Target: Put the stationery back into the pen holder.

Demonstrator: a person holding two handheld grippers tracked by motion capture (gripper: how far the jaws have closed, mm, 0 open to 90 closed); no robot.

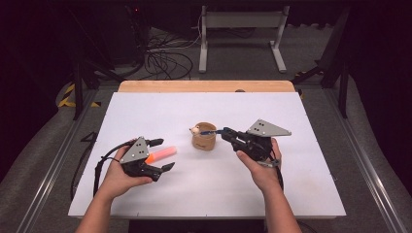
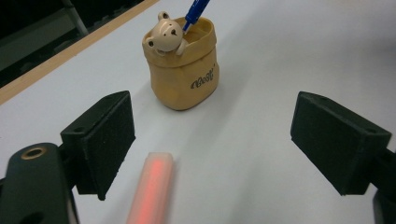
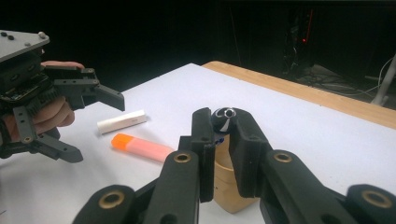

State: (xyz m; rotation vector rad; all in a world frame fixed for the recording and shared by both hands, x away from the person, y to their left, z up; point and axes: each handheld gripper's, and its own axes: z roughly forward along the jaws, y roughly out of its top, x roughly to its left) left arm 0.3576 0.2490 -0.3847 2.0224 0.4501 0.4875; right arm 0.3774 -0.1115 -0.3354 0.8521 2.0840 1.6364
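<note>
A tan pen-holder cup [image 1: 204, 138] with a small bear figure [image 2: 164, 36] on its rim stands mid-table. A blue pen [image 1: 209, 131] leans tilted in the cup, and my right gripper [image 1: 224, 132] is shut on its upper end [image 3: 225, 114], just above the cup [image 3: 229, 184]. An orange highlighter [image 1: 160, 154] lies flat left of the cup. My left gripper [image 1: 163, 154] is open, its jaws standing either side of the highlighter [image 2: 152, 191] without touching it. From the left gripper [image 2: 210, 144], the cup [image 2: 183, 70] is straight ahead.
A short white stick-shaped object [image 3: 122, 121] lies beside the highlighter [image 3: 140, 146], near the left gripper [image 3: 98, 128]. The white table sheet [image 1: 291, 184] ends at a wooden strip [image 1: 206, 86] at the far edge. Cables and a metal stand lie on the floor beyond.
</note>
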